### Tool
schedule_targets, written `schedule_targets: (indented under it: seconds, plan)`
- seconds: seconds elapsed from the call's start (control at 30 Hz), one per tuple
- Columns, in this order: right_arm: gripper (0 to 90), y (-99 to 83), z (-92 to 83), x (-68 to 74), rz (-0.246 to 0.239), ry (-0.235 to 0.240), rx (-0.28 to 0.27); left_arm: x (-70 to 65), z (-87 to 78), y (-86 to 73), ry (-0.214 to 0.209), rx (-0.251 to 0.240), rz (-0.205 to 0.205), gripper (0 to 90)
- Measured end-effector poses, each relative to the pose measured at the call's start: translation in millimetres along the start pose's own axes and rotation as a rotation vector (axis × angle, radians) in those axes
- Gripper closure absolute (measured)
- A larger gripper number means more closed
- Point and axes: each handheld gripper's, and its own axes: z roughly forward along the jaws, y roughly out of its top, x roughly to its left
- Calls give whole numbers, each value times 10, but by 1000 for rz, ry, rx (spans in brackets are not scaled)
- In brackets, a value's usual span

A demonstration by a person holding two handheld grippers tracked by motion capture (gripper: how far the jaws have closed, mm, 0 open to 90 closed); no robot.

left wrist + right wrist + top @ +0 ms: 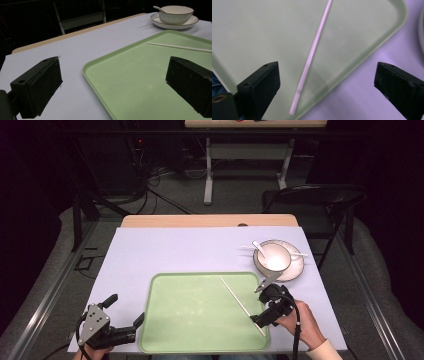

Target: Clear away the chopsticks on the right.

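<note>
A green tray (195, 320) lies at the table's near middle, with a single white chopstick (240, 302) slanting across its right part. My right gripper (264, 301) hovers open above the chopstick's near end, one jaw over the tray and one past its right rim. In the right gripper view the chopstick (312, 57) runs between the spread jaws, untouched, on the tray (257, 37). My left gripper (124, 309) is open at the tray's left rim, low over the table, holding nothing. From it I see the tray (140, 80) and the chopstick (180, 46).
A white bowl (272, 256) with a spoon (258, 249) in it stands on a plate (295, 269) at the right, beyond the tray. Another white chopstick (300, 254) rests across the plate. The table (165, 250) wears a pale lilac cover. A black folding chair (320, 200) stands behind it.
</note>
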Motion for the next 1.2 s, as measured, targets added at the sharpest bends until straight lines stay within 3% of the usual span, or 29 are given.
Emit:
schedule_targets:
  seconds: [0.23,0.47,0.63,1.2]
  plan:
    - [0,-17,-167,-136,-43,-37,-26,-9,-7,4,-1,8,6,1]
    - [0,1,-349,-293,-48,-85,-59,-12,-8,5,-3,10,7,2]
    - [0,72,-556,-491,-57,-126,-83,-11,-4,6,-4,15,5,2]
    - [0,342,-712,-1014,-73,-167,-79,-2,-9,3,-8,17,0,2]
